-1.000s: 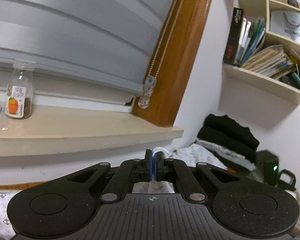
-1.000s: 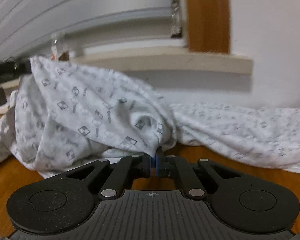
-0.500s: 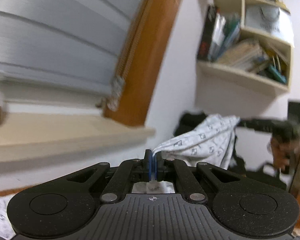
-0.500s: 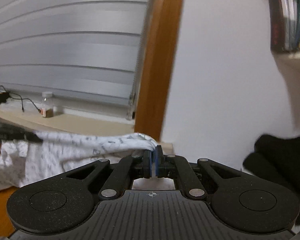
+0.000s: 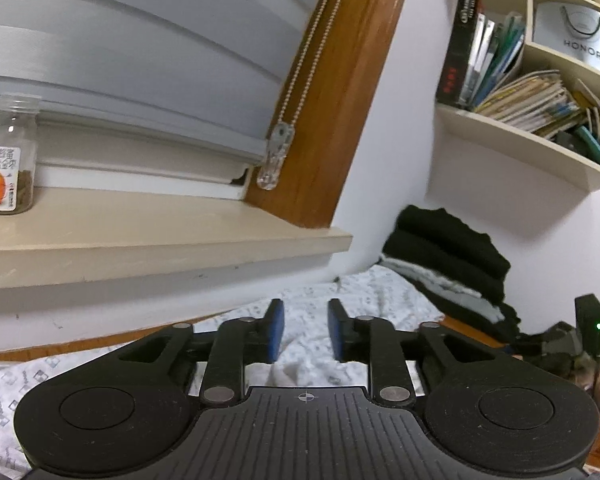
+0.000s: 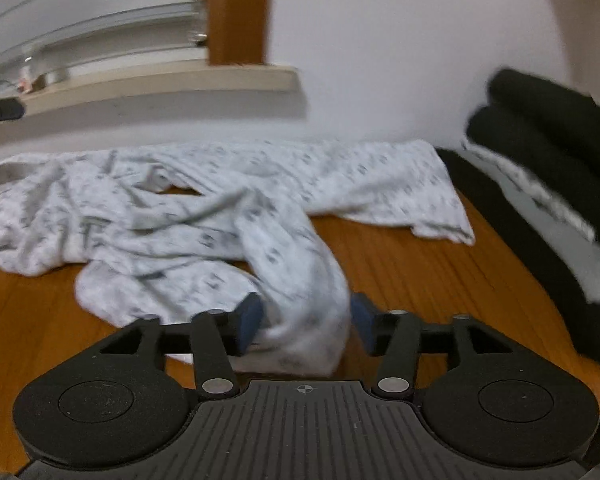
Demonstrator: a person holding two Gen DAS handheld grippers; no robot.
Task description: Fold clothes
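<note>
My left gripper (image 5: 305, 334) and right gripper (image 6: 306, 322) have just spread, jaws apart; the garment (image 6: 204, 216) lies loose between them.

Your left gripper (image 5: 305, 334), blue-padded jaws just opened, hovers over the white patterned cotton garment (image 5: 364, 300) spread toward the stack of folded black clothes (image 5: 448, 256).

A clear bottle (image 5: 10, 156) with an orange on its label stood at the left of the beige windowsill (image 5: 148, 236), under the lowered grey blind (image 5: 140, 64) whose bead chain (image 5: 300, 68) hung beside the wooden frame (image 5: 340, 100). Far right, a cream wall shelf (image 5: 532, 136) held leaning books (image 5: 484, 56) and a white bag marked HONOR (image 5: 576, 38). The desk (image 6: 420, 264) was orange-brown wood.
</note>
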